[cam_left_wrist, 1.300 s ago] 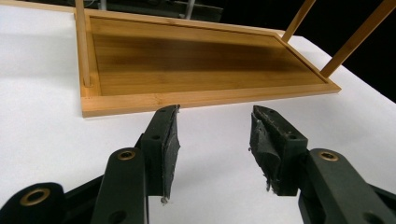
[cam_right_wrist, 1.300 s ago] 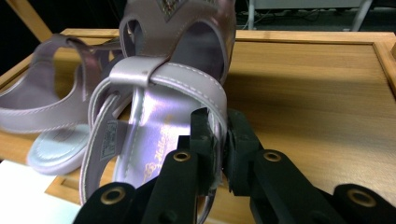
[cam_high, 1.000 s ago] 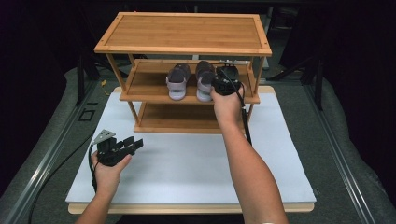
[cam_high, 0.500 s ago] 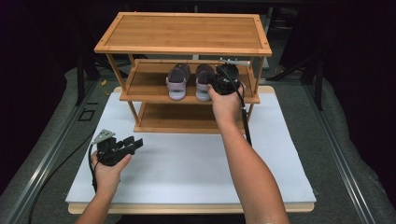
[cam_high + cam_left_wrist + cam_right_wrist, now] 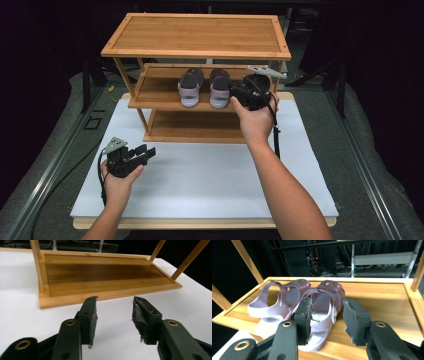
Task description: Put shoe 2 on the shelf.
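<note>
- Since the earlier frames the right gripper (image 5: 239, 93) has drawn slightly back from the right-hand sandal (image 5: 219, 88); a second ago its black body overlapped the shoe's side, and it now sits at the shoe's right edge, right of centre in the high view. The left gripper (image 5: 148, 151) has kept its place at the lower left.
- A three-tier bamboo shelf rack with a slatted top (image 5: 195, 32) stands at the far end of a white rectangular board (image 5: 210, 172), filling the upper middle of the high view.
- A pair of pale lilac strapped sandals sits side by side on the middle shelf (image 5: 155, 95), the left-hand sandal (image 5: 189, 87) just beside its mate, heels toward the camera.
- In the right gripper view the jaws stand spread. The left pad (image 5: 304, 320) overlaps the near sandal's (image 5: 324, 312) heel area, the right pad (image 5: 355, 321) is over bare shelf wood (image 5: 384, 302); whether either pad touches the shoe is hard to tell from this angle.
- The second sandal (image 5: 275, 305) lies to the left of it in that view.
- In the left gripper view the jaws are wide apart with nothing between them, poised over the white board (image 5: 22, 315) and pointing at the rack's bottom shelf (image 5: 100, 277).
</note>
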